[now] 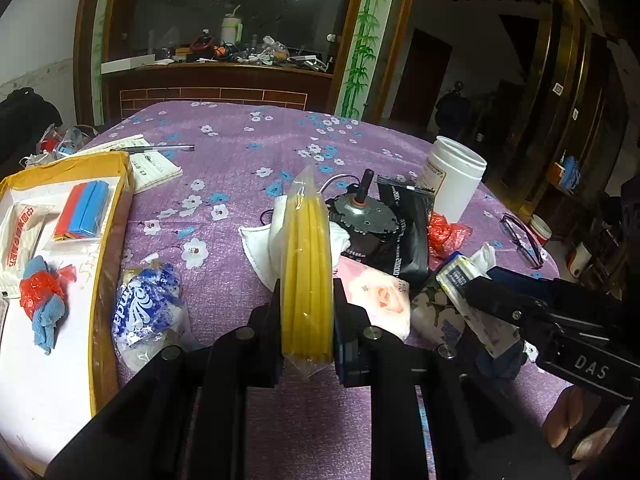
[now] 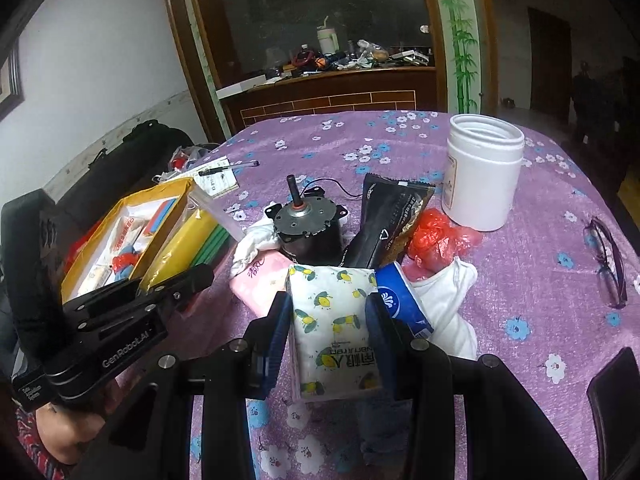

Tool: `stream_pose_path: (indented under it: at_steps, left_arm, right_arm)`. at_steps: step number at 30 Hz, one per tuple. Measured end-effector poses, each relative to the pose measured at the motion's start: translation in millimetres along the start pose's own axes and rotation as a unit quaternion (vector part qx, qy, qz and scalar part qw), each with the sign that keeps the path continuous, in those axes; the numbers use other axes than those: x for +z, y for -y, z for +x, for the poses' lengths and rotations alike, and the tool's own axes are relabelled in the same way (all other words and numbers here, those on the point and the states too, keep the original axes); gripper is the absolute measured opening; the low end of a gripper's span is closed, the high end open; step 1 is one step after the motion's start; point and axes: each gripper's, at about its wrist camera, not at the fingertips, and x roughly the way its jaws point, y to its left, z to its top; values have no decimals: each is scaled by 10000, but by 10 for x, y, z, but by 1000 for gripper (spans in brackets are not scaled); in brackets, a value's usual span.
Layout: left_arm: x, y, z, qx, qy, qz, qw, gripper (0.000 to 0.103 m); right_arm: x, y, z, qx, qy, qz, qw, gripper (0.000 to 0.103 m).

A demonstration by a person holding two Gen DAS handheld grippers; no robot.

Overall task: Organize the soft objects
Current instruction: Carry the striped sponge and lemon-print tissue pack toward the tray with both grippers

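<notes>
Yellow bag (image 1: 307,268) sits clenched on edge in my left gripper (image 1: 307,312), long axis forward; box (image 1: 108,216) lies left. Right gripper (image 2: 330,320) grasps tissue pack (image 2: 334,328).

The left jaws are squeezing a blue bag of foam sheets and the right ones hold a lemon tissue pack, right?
Nearly. The bag of foam sheets in the left gripper looks yellow, not blue, as the left wrist view shows. The right gripper does hold the lemon tissue pack.
</notes>
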Motion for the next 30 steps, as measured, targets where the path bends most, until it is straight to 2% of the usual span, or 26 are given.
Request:
stream_pose_path:
  at_steps: [9,30]
  left_arm:
    - [-9,40,-11,-56,27,76,10000,16]
    - [3,58,-79,-113,178,128,9997,16]
  right_arm:
    - [35,-2,-105,-126,292,-23,9995,40]
    - [42,10,-86,-176,207,-29,9996,40]
